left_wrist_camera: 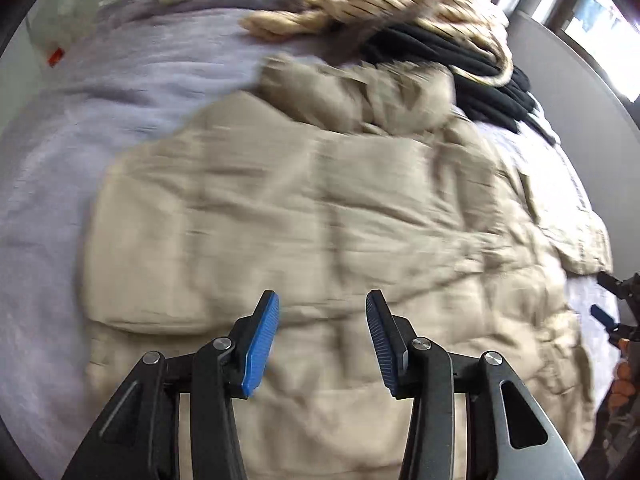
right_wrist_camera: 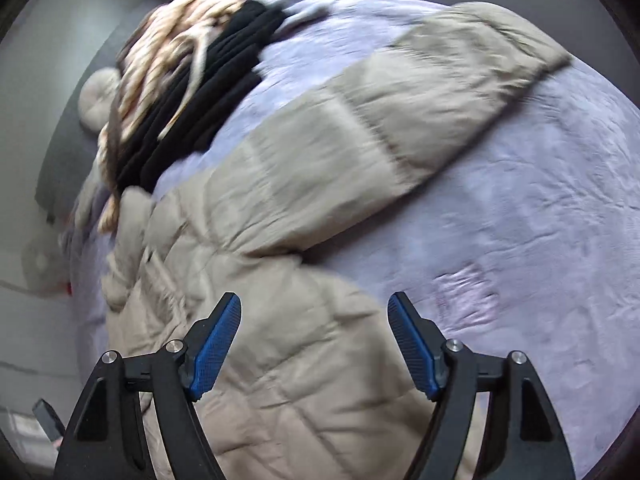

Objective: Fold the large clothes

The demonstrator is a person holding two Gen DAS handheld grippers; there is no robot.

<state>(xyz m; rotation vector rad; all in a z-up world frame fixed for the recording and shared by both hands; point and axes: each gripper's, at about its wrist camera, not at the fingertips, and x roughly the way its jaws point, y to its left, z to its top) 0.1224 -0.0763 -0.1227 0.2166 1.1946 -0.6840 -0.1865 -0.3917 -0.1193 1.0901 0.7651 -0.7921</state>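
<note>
A beige quilted jacket (left_wrist_camera: 320,200) lies spread on a lavender bed cover (left_wrist_camera: 100,100), its hood (left_wrist_camera: 360,96) bunched at the far end. My left gripper (left_wrist_camera: 322,300) hangs open above the jacket's body with nothing between its blue pads. In the right wrist view, the jacket (right_wrist_camera: 280,360) fills the lower left and one sleeve (right_wrist_camera: 400,120) stretches out to the upper right over the bed cover (right_wrist_camera: 520,200). My right gripper (right_wrist_camera: 314,304) stands wide open over the jacket's edge, holding nothing. It also shows at the right edge of the left wrist view, the right gripper (left_wrist_camera: 606,298).
A pile of other clothes lies at the far end of the bed: a black garment (left_wrist_camera: 460,64) (right_wrist_camera: 208,92) and a tan striped one (left_wrist_camera: 380,0) (right_wrist_camera: 160,48). A window (left_wrist_camera: 592,12) is beyond it. A pale round cushion (right_wrist_camera: 98,92) sits by the grey wall.
</note>
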